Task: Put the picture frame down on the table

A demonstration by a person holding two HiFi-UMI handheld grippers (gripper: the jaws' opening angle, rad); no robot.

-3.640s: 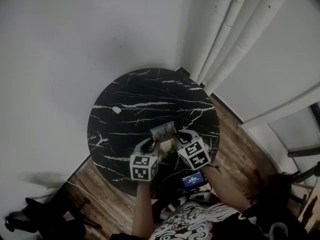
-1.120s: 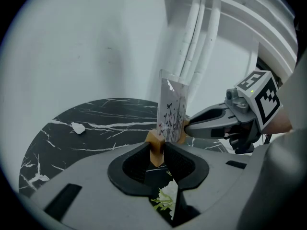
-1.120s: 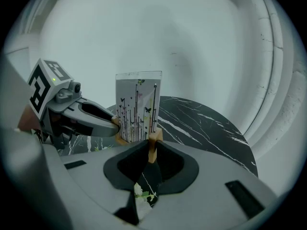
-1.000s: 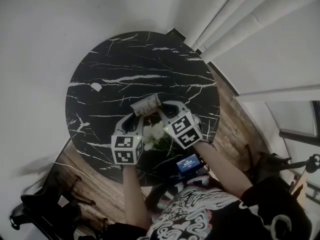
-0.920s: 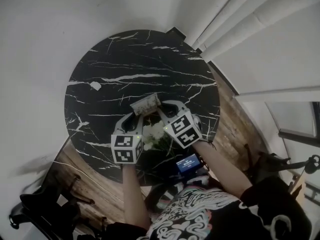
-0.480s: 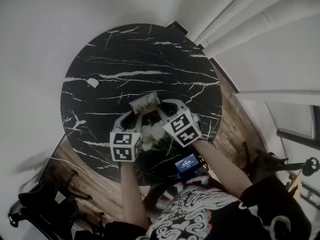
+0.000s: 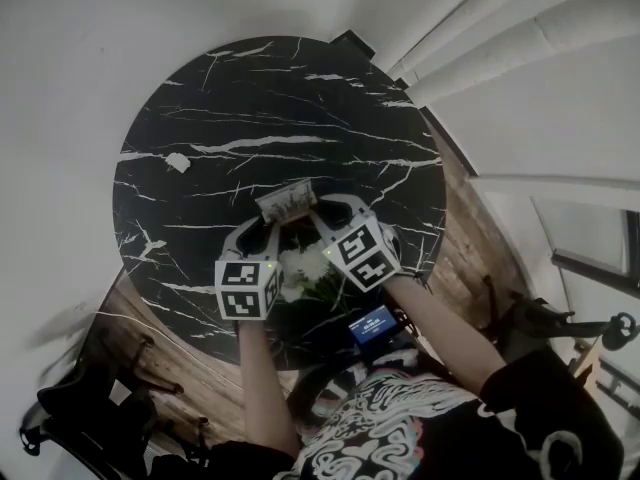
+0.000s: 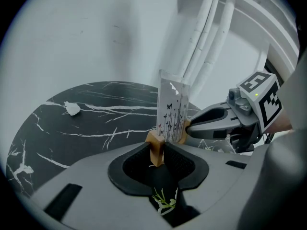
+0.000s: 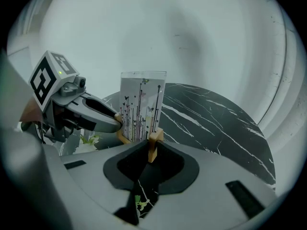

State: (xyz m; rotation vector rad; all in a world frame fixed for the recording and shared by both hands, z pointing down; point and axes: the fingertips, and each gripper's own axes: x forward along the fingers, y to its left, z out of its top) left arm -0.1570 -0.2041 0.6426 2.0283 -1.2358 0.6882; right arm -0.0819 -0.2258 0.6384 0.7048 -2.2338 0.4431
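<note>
Clamping one picture frame: left gripper, right gripper, over one table.

Bunch of white flowers with green leaves, low in the head view and a touch blurred. Just down and right of the flowers, a small dark device with a lit blue screen. Far up and left of the flowers, a small white crumpled scrap, lying alone. Well beyond the flowers to the upper right, pale round pipes, side by side. Right of the flowers, brown wooden plank floor. Down left of the flowers, black tangled shapes, too dim to name.
</note>
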